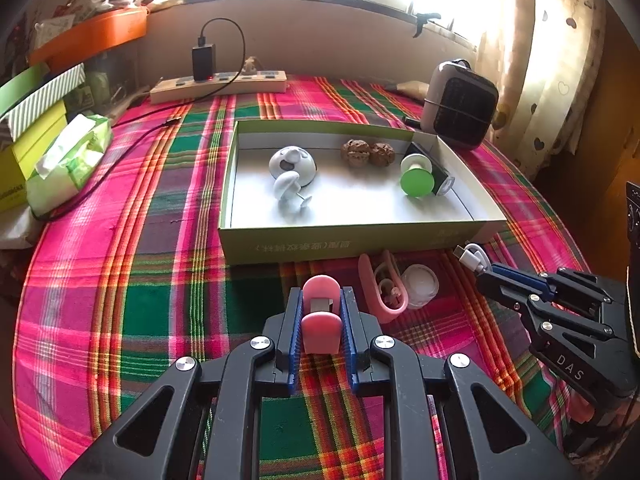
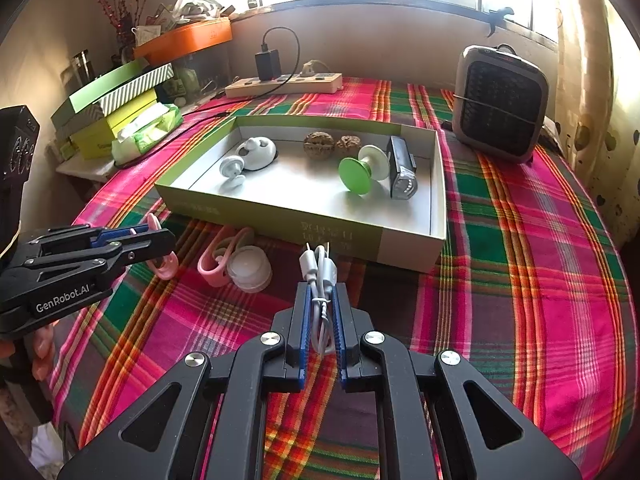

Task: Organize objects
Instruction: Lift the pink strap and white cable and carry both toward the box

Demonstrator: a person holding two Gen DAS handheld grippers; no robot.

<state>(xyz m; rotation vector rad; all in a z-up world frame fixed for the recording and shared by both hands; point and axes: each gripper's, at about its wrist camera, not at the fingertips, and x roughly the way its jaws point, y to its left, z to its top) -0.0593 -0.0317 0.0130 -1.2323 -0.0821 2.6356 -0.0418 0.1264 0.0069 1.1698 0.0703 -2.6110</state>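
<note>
My left gripper (image 1: 321, 296) is shut on a pink clip-like object (image 1: 321, 320), held above the plaid cloth just in front of the green box (image 1: 304, 246). My right gripper (image 2: 320, 292) is shut on a coiled white USB cable (image 2: 320, 276), also in front of the box (image 2: 280, 224). The box holds a white mushroom-shaped holder (image 1: 292, 168), two walnuts (image 1: 367, 153), a green-and-white suction piece (image 1: 417, 178) and a black device (image 2: 402, 168). A pink strap (image 1: 382, 290) and a white round cap (image 1: 420, 285) lie on the cloth between the grippers.
A power strip (image 1: 218, 84) with a black charger stands at the back. A small heater (image 1: 462, 104) is at the back right. Stacked boxes and a tissue pack (image 1: 70, 160) are on the left. A black cable runs across the cloth at the left.
</note>
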